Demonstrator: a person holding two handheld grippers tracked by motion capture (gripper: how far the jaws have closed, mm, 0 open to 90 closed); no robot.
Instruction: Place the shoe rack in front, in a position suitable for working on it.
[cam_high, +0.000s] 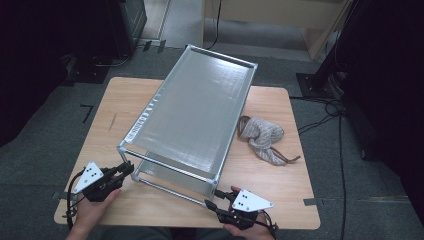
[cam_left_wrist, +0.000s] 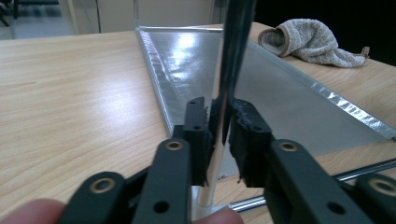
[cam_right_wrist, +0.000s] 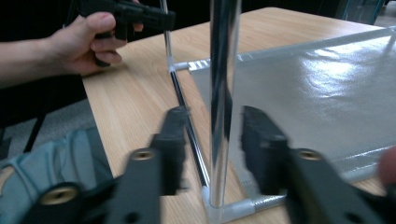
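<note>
Left hand-held gripper (cam_left_wrist: 218, 135) on rack post (cam_left_wrist: 232, 56)

High view overhead; tongs views close, sharing rack (cam_high: 192, 117).

A grey-brown knitted cloth (cam_high: 262, 139) lies crumpled on the light wooden table (cam_high: 112, 115), toward its right side, with a thin dark strap trailing from it toward the right edge. In the left gripper view the same cloth (cam_left_wrist: 312, 43) sits at the far end of the tabletop (cam_left_wrist: 70, 93). Around the table the floor is grey carpet (cam_high: 45, 150), with black cables (cam_high: 325, 107) lying on it at the right and a pale wooden cabinet (cam_high: 280, 20) standing beyond.
</note>
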